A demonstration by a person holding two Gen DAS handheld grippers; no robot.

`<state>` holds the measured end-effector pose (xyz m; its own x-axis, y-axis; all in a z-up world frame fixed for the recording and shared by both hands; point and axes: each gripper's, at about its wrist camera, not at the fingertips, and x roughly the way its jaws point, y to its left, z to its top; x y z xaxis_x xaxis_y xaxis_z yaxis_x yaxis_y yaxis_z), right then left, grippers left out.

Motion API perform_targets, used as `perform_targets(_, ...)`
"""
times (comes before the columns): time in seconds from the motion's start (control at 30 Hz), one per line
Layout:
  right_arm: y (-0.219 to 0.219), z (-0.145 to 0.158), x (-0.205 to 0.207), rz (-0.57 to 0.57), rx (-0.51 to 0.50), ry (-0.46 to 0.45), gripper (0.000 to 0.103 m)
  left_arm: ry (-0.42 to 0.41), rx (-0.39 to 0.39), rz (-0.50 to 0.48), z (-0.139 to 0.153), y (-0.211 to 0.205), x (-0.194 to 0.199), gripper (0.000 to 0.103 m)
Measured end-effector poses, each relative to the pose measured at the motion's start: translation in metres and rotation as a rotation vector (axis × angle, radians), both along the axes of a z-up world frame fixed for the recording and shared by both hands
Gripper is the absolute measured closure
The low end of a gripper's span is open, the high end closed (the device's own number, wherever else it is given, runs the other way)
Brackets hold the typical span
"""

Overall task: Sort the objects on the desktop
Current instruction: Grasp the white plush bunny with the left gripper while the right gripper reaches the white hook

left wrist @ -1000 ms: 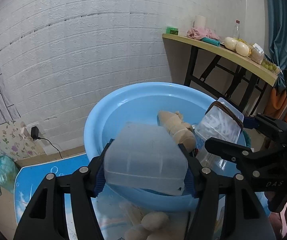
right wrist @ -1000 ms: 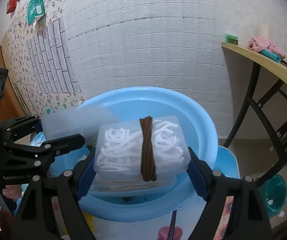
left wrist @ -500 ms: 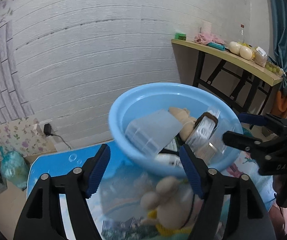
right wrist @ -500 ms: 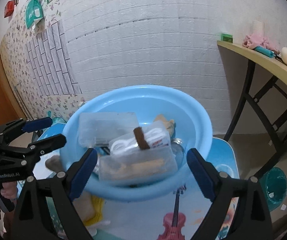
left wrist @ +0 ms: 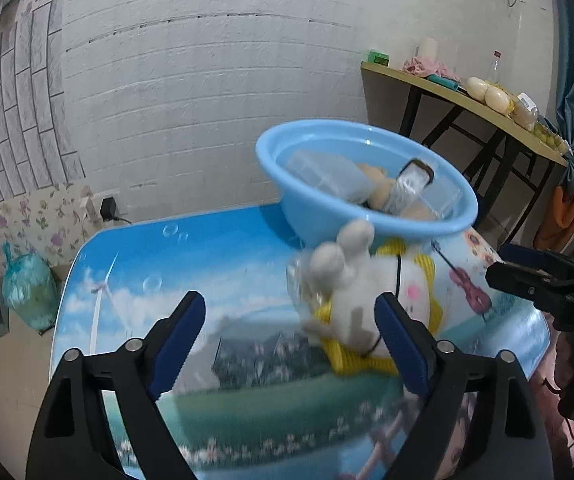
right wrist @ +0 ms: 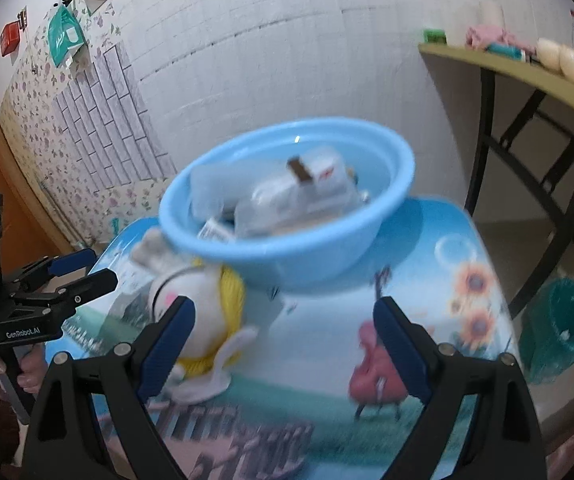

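A light blue basin (left wrist: 371, 216) stands at the far side of the picture-printed table (left wrist: 191, 280); it also shows in the right wrist view (right wrist: 307, 256). In it lie a frosted plastic box (left wrist: 319, 170), a clear box of white cord with a brown band (right wrist: 307, 192), and a tan toy. A white and yellow plush toy (left wrist: 367, 304) lies on the table in front of the basin, also in the right wrist view (right wrist: 195, 300). My left gripper (left wrist: 291, 344) is open and empty, back from the basin. My right gripper (right wrist: 283, 344) is open and empty.
A wooden side table (left wrist: 467, 100) with bottles, eggs and cloth stands at the right by the wall. A teal waste bin (right wrist: 559, 332) sits on the floor right of the table. A plastic bag (left wrist: 27, 292) lies on the floor at left.
Both grippers opened and let their boxes go into the basin, then drew back and up. The plush toy now shows in front of the basin.
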<state>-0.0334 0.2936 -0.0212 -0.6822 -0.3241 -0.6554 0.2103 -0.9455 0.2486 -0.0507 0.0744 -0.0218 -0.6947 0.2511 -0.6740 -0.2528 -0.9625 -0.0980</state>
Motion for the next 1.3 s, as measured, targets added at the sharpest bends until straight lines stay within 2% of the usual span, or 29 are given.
perform_targets(0.17,-0.005,-0.019,0.015,0.015,-0.071,-0.078,0.011,-0.022,0.002,-0.009,-0.011,-0.004,0.02,0.015)
perform_targets(0.33,-0.018,-0.03,0.026,0.054,-0.096,-0.107,0.011,-0.04,0.01,-0.032,-0.021,-0.005,0.037,0.015)
perform_targets(0.57,-0.05,-0.036,0.032,0.121,-0.001,-0.09,0.011,-0.057,0.009,-0.082,-0.031,-0.001,0.051,0.015)
perform_targets(0.73,-0.056,-0.041,0.025,0.128,0.004,-0.095,0.012,-0.061,0.021,-0.081,-0.03,-0.004,0.048,0.015)
perform_targets(1.0,-0.062,-0.047,0.01,0.186,-0.04,-0.12,0.034,-0.084,0.025,-0.073,-0.036,-0.004,0.04,0.015)
perform_targets(1.17,-0.057,-0.052,0.009,0.194,-0.059,-0.134,0.055,-0.098,0.03,-0.079,-0.04,0.001,0.032,0.015)
perform_targets(1.3,-0.041,-0.05,0.009,0.172,-0.086,-0.133,0.056,-0.097,0.031,-0.097,-0.04,0.011,0.025,0.015)
